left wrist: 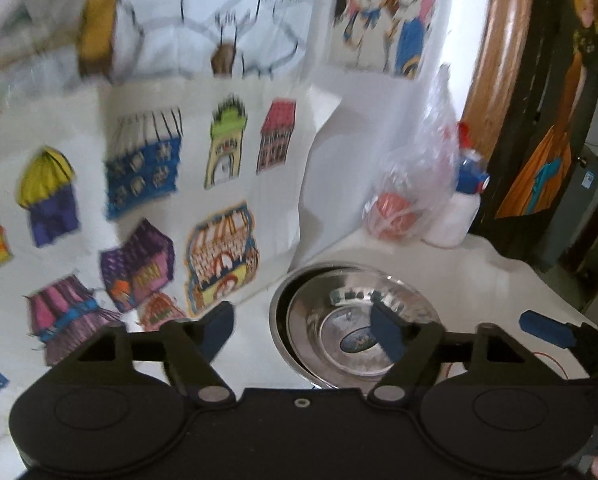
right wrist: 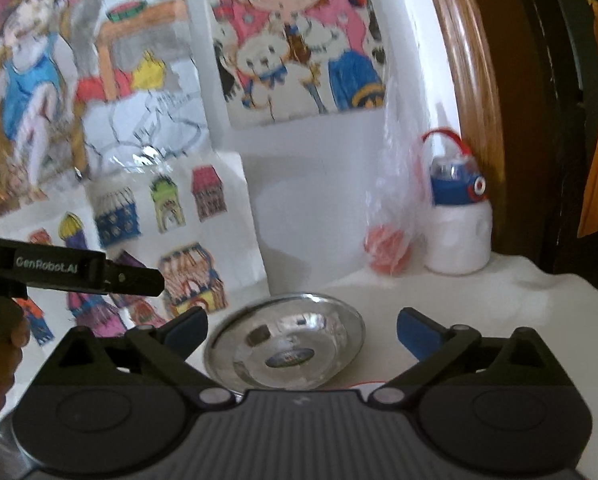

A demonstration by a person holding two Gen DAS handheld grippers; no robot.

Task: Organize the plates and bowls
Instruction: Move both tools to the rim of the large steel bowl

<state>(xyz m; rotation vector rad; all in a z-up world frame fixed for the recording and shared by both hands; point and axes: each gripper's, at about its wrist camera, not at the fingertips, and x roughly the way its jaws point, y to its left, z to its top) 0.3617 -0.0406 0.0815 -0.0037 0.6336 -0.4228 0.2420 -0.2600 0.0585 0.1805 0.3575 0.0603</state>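
Looking along the left gripper (left wrist: 305, 330), its blue-padded fingers stand spread wide with nothing between them. A steel bowl (left wrist: 359, 328) sits on the white table (left wrist: 499, 276) just ahead, and the gripper's right pad overlaps the bowl's inside as seen from here; whether it touches the metal cannot be told. The bowl seems to nest in a second, darker rim on its left side. A label lies at the bowl's bottom. Behind the bowl and to its right, a clear plastic bag (left wrist: 415, 188) with something red in it stands against the wall, and a white bottle (left wrist: 461, 204) with a blue and red cap is just beside the bag. Left of the bowl hangs a sheet of coloured house drawings (left wrist: 179, 208). Right of the bowl, a blue pad of the right gripper (left wrist: 547, 326) juts in.

From the right wrist view, the right gripper (right wrist: 301, 330) is likewise released, fingers wide apart and holding nothing. The bowl (right wrist: 287, 340) lies on the table (right wrist: 479, 292) between the two fingers in the picture, a little beyond them. The bag (right wrist: 391, 240) and the bottle (right wrist: 457, 224) stand behind the bowl to its right, near the wall. Left of the bowl, the left gripper's (right wrist: 99, 272) black body reaches in, apart from the bowl. A curved metal edge (right wrist: 3, 452) shows at the lower left corner, well left of the bowl.
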